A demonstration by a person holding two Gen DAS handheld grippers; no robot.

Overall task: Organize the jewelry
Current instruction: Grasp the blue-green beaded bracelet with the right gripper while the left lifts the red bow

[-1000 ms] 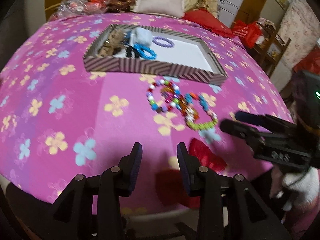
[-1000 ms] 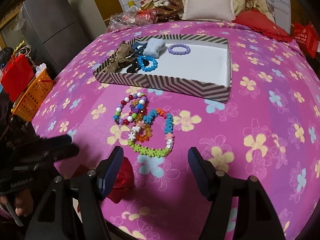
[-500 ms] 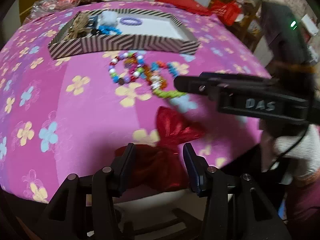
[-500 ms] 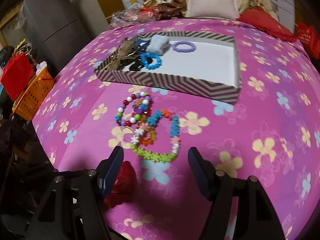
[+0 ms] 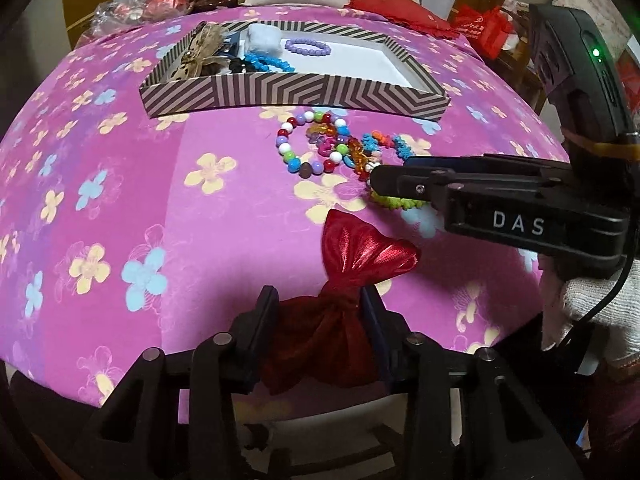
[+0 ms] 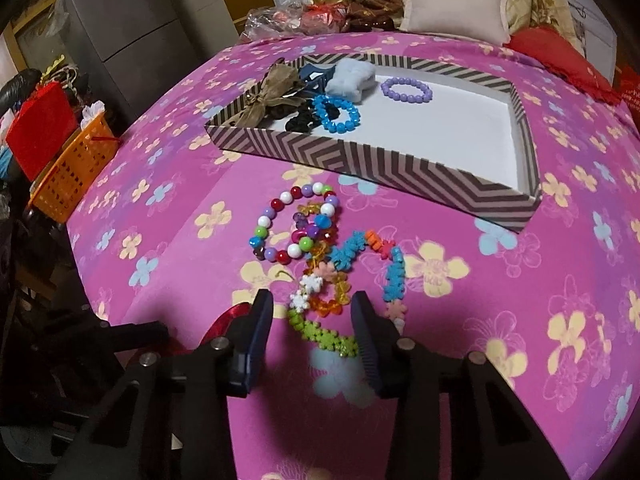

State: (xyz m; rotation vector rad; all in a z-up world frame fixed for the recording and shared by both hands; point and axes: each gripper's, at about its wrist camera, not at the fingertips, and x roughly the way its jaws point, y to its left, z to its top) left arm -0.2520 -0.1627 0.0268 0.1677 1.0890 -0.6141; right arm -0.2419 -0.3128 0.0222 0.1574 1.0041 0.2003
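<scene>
Left gripper (image 5: 320, 304), now lower, closes around the red bow (image 5: 360, 256) between its jaws. Right gripper (image 6: 312, 312), formerly wide, has advanced and narrows astride the flower-bead bracelet (image 6: 324, 336), pads apart from it.

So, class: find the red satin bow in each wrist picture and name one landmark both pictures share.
Left wrist view: the red bow lies low in the centre, its knot between the left gripper fingers, whose jaws are closing.
Right wrist view: only a red sliver shows, lower left, beside the near finger.
Shared landmark: the striped tray.
</scene>
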